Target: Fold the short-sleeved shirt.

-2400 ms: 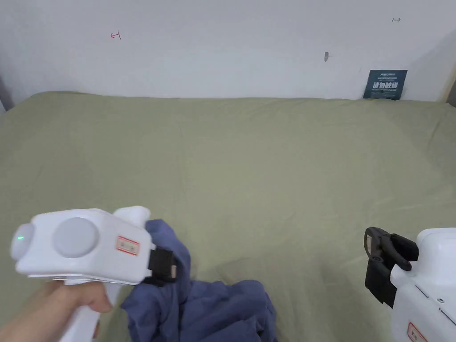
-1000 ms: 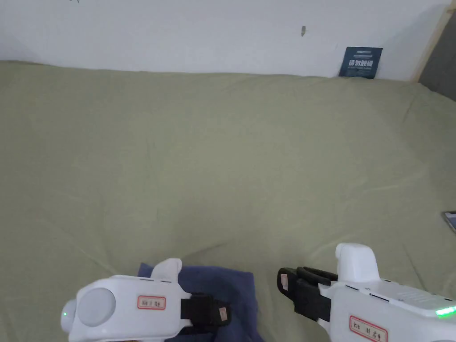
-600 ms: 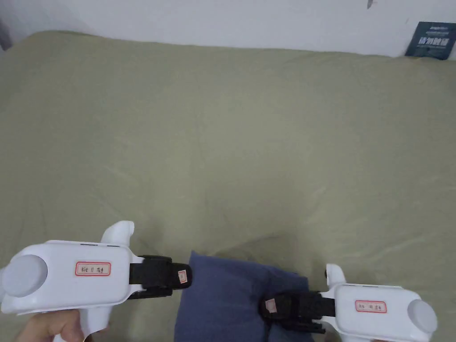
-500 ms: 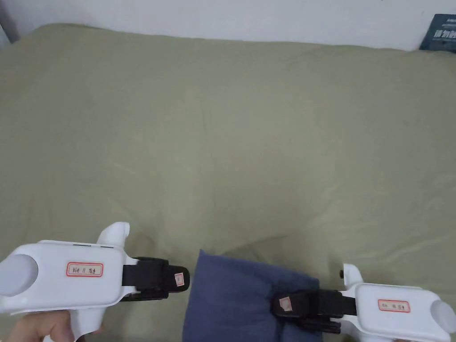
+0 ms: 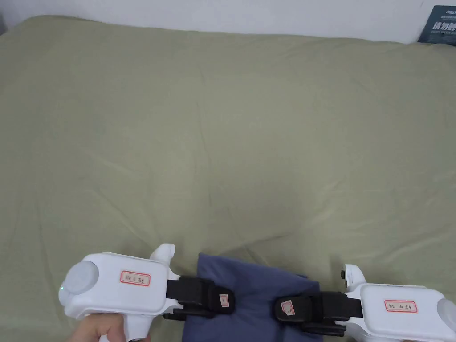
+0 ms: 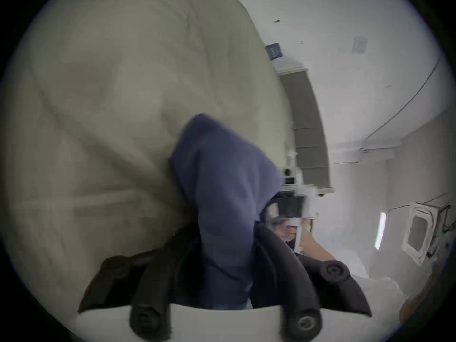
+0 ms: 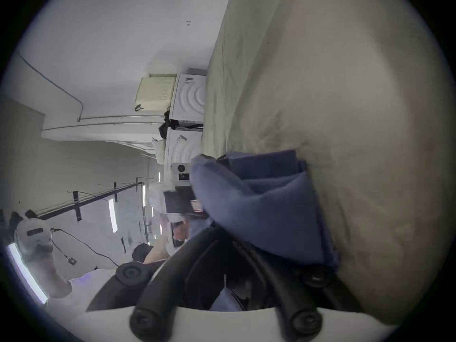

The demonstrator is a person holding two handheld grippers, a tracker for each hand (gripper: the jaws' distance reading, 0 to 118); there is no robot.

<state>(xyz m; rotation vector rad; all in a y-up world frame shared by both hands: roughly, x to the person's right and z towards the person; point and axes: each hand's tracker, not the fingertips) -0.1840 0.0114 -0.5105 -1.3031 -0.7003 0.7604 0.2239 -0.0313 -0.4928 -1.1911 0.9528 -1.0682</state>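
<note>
Lying at the bottom centre of the head view, the blue shirt (image 5: 251,296) was folded into a compact bundle on the green sheet (image 5: 231,147). The left gripper (image 5: 222,301) reached in from the lower left, its jaws closed on the bundle's edge, cloth running between them in the left gripper view. The right gripper (image 5: 285,308) came from the lower right, jaws likewise clamped on the fabric. A dark sign (image 5: 443,25) leaned against the white wall (image 5: 249,13) at upper right.

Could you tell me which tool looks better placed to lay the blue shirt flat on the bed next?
Probably neither alone: the left tool and the right tool each have shirt cloth between their jaws from opposite sides.
</note>
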